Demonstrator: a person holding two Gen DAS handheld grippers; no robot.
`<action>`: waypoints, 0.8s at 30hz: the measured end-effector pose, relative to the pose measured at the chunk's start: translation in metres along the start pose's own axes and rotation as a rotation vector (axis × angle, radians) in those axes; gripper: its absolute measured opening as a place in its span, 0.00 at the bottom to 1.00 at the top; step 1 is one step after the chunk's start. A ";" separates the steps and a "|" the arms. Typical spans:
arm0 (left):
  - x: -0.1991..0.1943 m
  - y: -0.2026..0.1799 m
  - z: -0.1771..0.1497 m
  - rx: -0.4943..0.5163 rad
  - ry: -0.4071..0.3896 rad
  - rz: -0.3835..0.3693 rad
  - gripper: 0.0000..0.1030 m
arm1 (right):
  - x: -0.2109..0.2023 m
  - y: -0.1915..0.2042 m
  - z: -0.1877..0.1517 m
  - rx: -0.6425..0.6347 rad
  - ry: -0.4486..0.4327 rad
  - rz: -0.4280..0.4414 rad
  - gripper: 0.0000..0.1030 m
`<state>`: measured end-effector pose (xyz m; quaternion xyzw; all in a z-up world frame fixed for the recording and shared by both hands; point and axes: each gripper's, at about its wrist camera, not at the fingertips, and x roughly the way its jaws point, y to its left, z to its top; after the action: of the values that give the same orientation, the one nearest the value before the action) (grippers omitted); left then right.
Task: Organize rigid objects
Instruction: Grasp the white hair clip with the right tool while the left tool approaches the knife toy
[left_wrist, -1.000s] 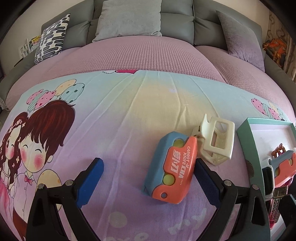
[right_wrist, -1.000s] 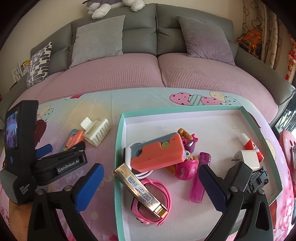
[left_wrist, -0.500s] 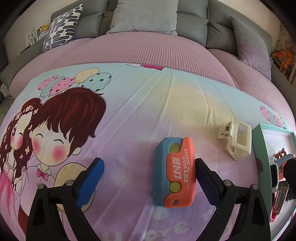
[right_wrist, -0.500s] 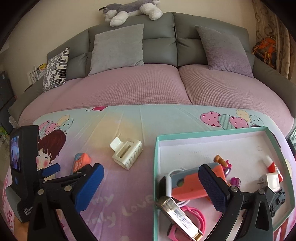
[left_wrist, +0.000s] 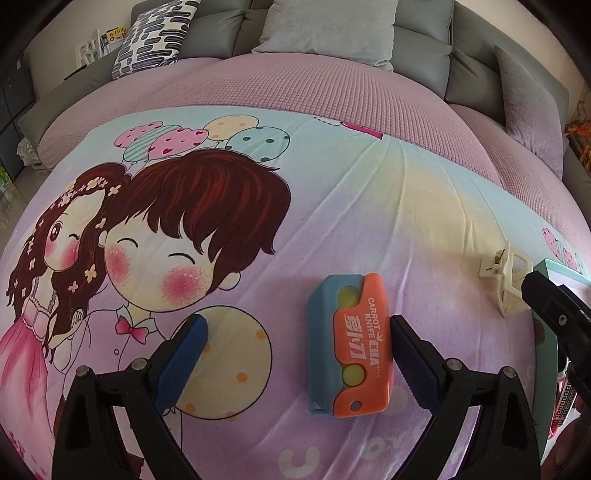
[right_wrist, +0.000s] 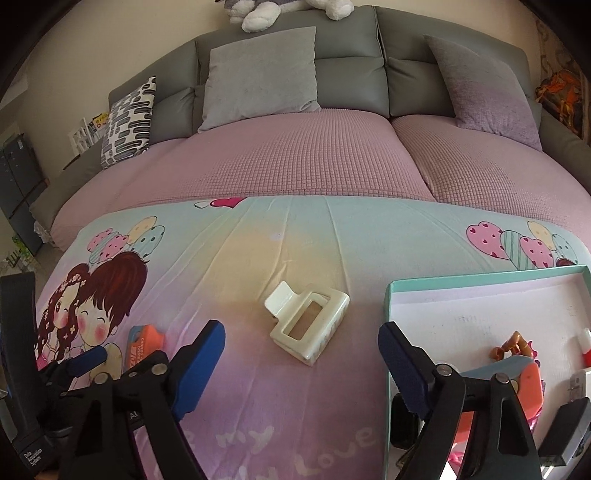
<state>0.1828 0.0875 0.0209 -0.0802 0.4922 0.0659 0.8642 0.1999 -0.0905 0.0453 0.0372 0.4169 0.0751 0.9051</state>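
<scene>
Left gripper (left_wrist: 295, 354) spread wide, holding nothing, low over the sheet (left_wrist: 369, 206). Right pad (left_wrist: 413, 362) just beside the knife (left_wrist: 351, 347); contact not clear. Knife flat on the sheet, blue body, orange cover up, nearer the right pad than the left. Cartoon couple printed under the left pad.

Right gripper (right_wrist: 301, 362) also spread wide, empty, above the sheet. Clip (right_wrist: 308, 321) cream, lying on its side ahead of the gap, apart from both pads. Box (right_wrist: 391, 295) teal-rimmed, just right of the right pad, second knife (right_wrist: 524, 376) and small items inside. Cushions (right_wrist: 258, 74) well beyond, against the grey backrest.
</scene>
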 end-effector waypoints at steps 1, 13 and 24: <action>0.000 0.001 0.000 -0.002 -0.001 -0.002 0.94 | 0.003 0.001 0.001 0.002 0.005 0.004 0.83; -0.002 -0.002 -0.001 0.008 -0.001 -0.019 0.89 | 0.036 0.002 0.006 0.006 0.062 -0.010 0.73; -0.004 -0.005 -0.002 0.022 0.003 -0.028 0.84 | 0.050 0.015 0.007 -0.049 0.077 -0.049 0.62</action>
<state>0.1806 0.0822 0.0237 -0.0778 0.4930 0.0480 0.8652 0.2355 -0.0678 0.0146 0.0018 0.4501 0.0644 0.8907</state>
